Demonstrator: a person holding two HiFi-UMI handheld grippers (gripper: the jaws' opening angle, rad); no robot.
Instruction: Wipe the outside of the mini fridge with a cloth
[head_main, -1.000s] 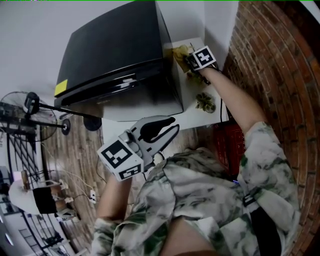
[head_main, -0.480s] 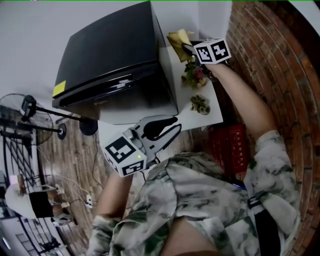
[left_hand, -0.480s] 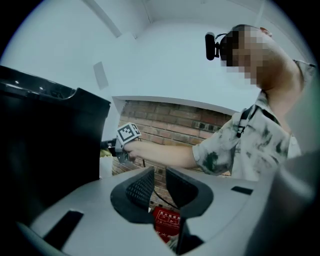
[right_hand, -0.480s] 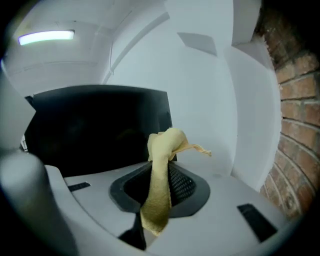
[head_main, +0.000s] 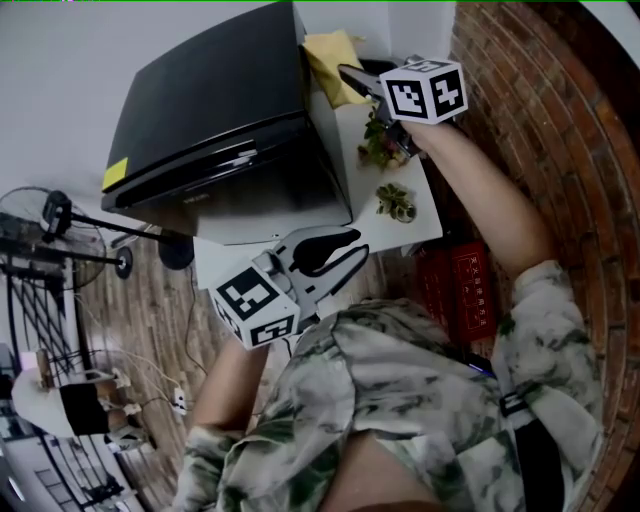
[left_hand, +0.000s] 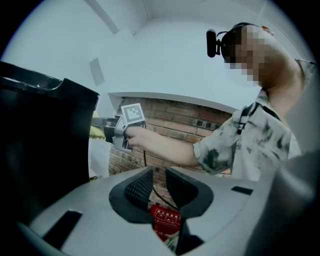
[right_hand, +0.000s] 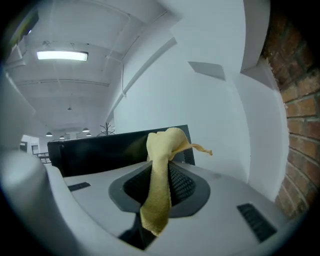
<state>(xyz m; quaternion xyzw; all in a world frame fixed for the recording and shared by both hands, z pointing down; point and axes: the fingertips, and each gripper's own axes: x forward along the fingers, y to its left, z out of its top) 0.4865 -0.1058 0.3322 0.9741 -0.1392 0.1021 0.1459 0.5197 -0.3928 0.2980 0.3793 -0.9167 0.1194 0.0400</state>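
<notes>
The black mini fridge (head_main: 210, 110) stands at the upper left of the head view, with a yellow sticker on its front corner. My right gripper (head_main: 352, 80) is beside the fridge's upper right edge, shut on a yellow cloth (head_main: 330, 62) that hangs against that edge. In the right gripper view the cloth (right_hand: 159, 185) droops from between the pads, with the fridge (right_hand: 100, 147) just beyond. My left gripper (head_main: 345, 255) hovers low, in front of the fridge. Its jaws stand slightly apart around nothing. The left gripper view shows the fridge's side (left_hand: 40, 150) and the right gripper (left_hand: 107, 131).
A white table (head_main: 420, 228) to the right of the fridge carries two small plants (head_main: 395, 203) (head_main: 385, 140). A brick wall (head_main: 540, 100) runs along the right and a red crate (head_main: 465, 290) sits under the table. A fan on a stand (head_main: 60, 215) is left of the fridge.
My right gripper has lifted the yellow cloth off the white table and carried it up beside the fridge's upper right edge. The left gripper has hardly moved.
</notes>
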